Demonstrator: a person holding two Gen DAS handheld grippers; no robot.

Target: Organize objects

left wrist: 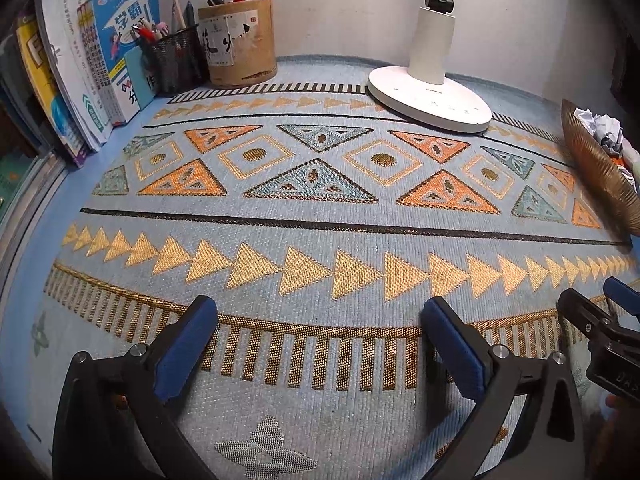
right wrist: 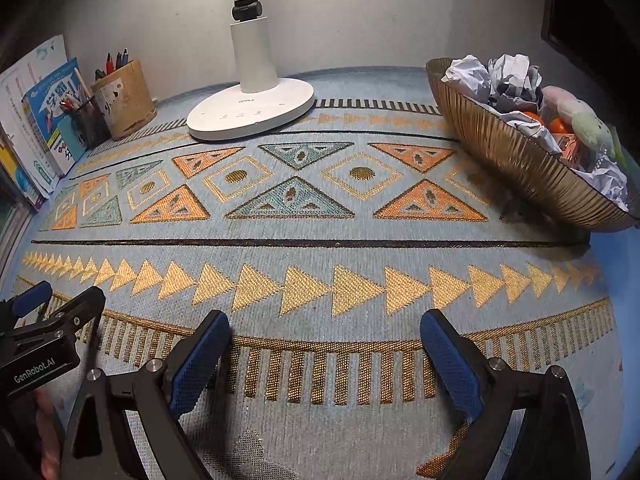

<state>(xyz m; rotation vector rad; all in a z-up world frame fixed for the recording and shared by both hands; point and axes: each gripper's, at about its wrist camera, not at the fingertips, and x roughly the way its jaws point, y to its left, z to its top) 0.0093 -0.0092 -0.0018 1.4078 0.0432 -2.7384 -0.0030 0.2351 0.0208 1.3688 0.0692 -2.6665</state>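
Ribbed bowl (right wrist: 516,160) holds crumpled paper; only the right view reads "GenRobot.AI" on left gripper (right wrist: 60,304). Both grippers gape empty, right gripper (right wrist: 326,344) included.

On the patterned woven mat (left wrist: 320,224), my white lamp base (left wrist: 430,98) stands at the back. Left of it are a wooden pen holder (left wrist: 238,42), a black mesh cup (left wrist: 174,60) and upright books (left wrist: 80,76); right, a ribbed brown bowl (right wrist: 516,160) holding crumpled paper (right wrist: 500,76).
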